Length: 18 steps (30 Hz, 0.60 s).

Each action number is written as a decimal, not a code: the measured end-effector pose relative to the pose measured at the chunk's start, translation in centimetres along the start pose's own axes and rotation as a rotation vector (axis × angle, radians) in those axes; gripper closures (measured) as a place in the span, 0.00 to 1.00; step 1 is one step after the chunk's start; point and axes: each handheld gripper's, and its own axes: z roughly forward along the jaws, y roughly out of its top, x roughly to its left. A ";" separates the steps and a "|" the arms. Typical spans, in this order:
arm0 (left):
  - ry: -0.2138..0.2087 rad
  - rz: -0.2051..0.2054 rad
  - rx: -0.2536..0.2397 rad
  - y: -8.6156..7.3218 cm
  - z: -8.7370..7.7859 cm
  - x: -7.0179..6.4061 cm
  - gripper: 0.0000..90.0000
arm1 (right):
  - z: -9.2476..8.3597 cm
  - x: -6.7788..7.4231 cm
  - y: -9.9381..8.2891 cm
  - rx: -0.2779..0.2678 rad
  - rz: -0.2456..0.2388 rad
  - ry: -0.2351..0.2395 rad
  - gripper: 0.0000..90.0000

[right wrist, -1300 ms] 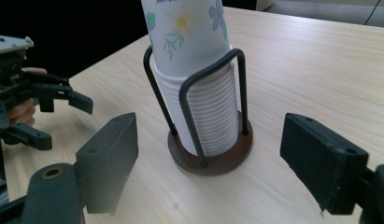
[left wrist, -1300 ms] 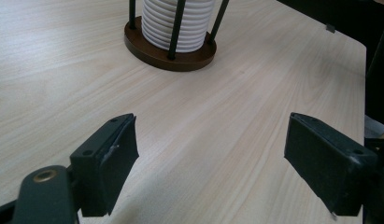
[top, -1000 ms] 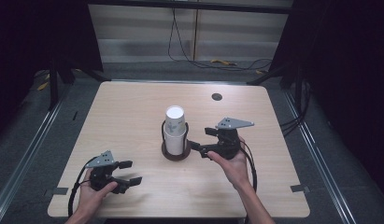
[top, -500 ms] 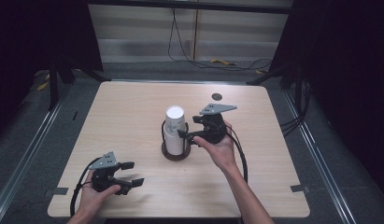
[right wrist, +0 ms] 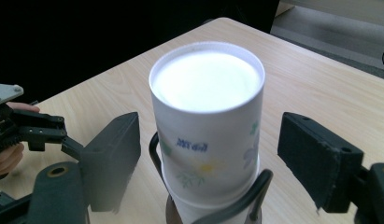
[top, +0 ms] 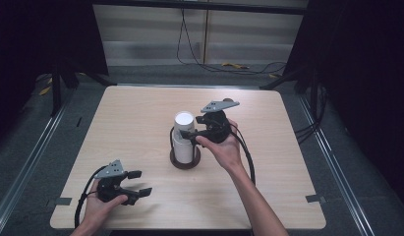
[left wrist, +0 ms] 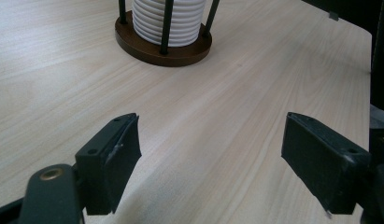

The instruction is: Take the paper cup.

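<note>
Cup stack (right wrist: 207,135) base behind holder rods (right wrist: 248,198)

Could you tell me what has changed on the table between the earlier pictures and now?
The right gripper moved in from the right to the stack of paper cups; its jaws have just been closing, with the top cup between them, still not touching it. The left gripper stayed at the near left; its jaws closed a little, around nothing. The stack and its wooden holder have not moved.

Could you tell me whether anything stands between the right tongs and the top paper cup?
Nothing visible does: the right tongs straddle the top paper cup, with gaps on both sides. The holder's black rods sit lower.
</note>
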 end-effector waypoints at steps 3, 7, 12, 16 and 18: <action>0.000 0.007 0.004 0.0 0.0 0.0 0.22 | 0.3 0.0 0.5 0.005 -0.009 -0.016 0.24; 0.017 0.029 0.007 0.2 -0.2 0.0 0.22 | 0.6 -0.2 0.7 0.019 -0.013 -0.016 0.23; 0.004 -0.005 -0.014 0.0 -0.3 0.5 0.22 | 1.1 -0.2 1.3 0.034 -0.018 -0.018 0.24; 0.019 0.020 -0.007 0.1 -0.3 0.3 0.22 | 1.2 -0.3 1.4 0.024 -0.011 -0.017 0.25; 0.012 0.020 -0.004 0.1 -0.2 0.3 0.22 | 1.6 -0.4 1.2 0.035 0.000 -0.013 0.25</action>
